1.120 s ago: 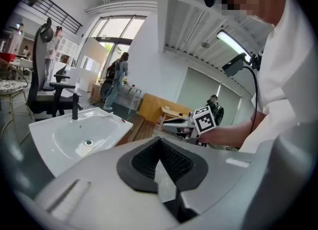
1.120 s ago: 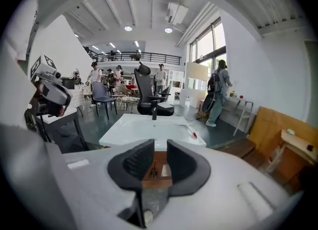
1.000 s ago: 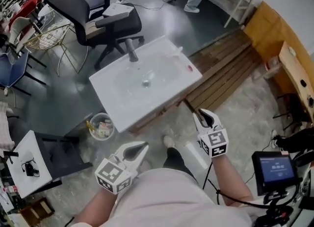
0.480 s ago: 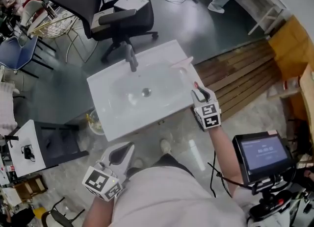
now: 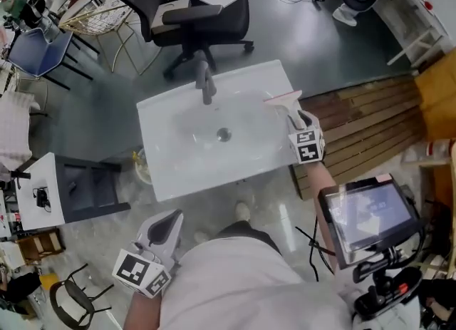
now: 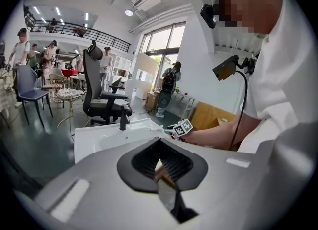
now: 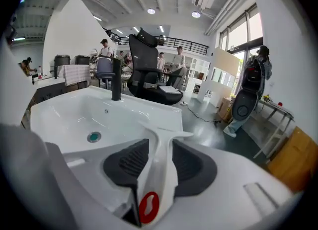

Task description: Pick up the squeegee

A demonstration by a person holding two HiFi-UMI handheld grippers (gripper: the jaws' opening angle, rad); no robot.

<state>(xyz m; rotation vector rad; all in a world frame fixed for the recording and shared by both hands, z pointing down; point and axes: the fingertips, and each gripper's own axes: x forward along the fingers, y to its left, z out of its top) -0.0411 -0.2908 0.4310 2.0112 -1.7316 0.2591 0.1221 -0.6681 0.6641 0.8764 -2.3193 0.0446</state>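
While the right gripper (image 5: 298, 118) sits over the right-hand rim of the white sink (image 5: 171, 175), its jaws have just been opening and now stand wide apart. The handle of the squeegee (image 5: 282, 98) runs straight between them, but the pads don't look clamped on it, so I'd call that not gripped. The squeegee itself is all white and lies flat on that right rim, blade end toward the far corner and handle end pointing back at the person. For anyone hunting for labels: the only mark on it is a red oval (image 7: 148, 206) at the near end of the handle with a white squiggle inside, more a logo shape than letters, so I can't read a brand off it. Both grippers carry cubes with square black-and-white markers (image 5: 308, 147), just patterns and no text. A screen (image 5: 367, 214) is mounted by the person's right side, and whatever is printed on it is washed out by glare. The left gripper (image 5: 173, 217) hangs low by the person's body, well apart from the sink, with its jaws together and nothing in them. Elsewhere, a dark tap (image 5: 206, 85) stands at the back of the basin, the drain (image 5: 224, 134) is in the middle, a black office chair (image 5: 192, 15) is behind, and wooden slats (image 5: 370, 122) lie on the floor to the right.
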